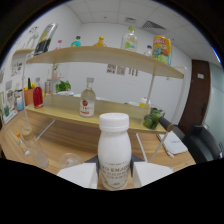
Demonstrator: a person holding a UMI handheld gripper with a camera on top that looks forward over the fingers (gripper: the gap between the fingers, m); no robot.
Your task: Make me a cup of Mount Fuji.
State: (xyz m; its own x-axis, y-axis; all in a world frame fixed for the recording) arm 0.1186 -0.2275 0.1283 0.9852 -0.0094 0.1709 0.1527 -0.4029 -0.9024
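A white plastic bottle [114, 150] with a white screw cap and faint lettering on its lower body stands upright between the two fingers of the gripper [114, 176], whose pale pads [80, 175] press against it on both sides, so the gripper is closed onto the bottle and holding it. Just left of the bottle, low on the wooden counter [55, 145], sit clear glasses [70, 160], with more glassware farther left. Right of the bottle, a white sheet or pad [175, 145] lies on the counter. Behind the bottle runs a lower shelf [65, 114] carrying a clear bottle with a red label [87, 102], and farther left of that a red bottle [38, 96]. A dark green item [152, 118] rests at the shelf's right end. Above, an upper shelf [100, 54] holds several bottles and a colourful packet [162, 49]. Far right of the bottle there is a dark door [196, 92].
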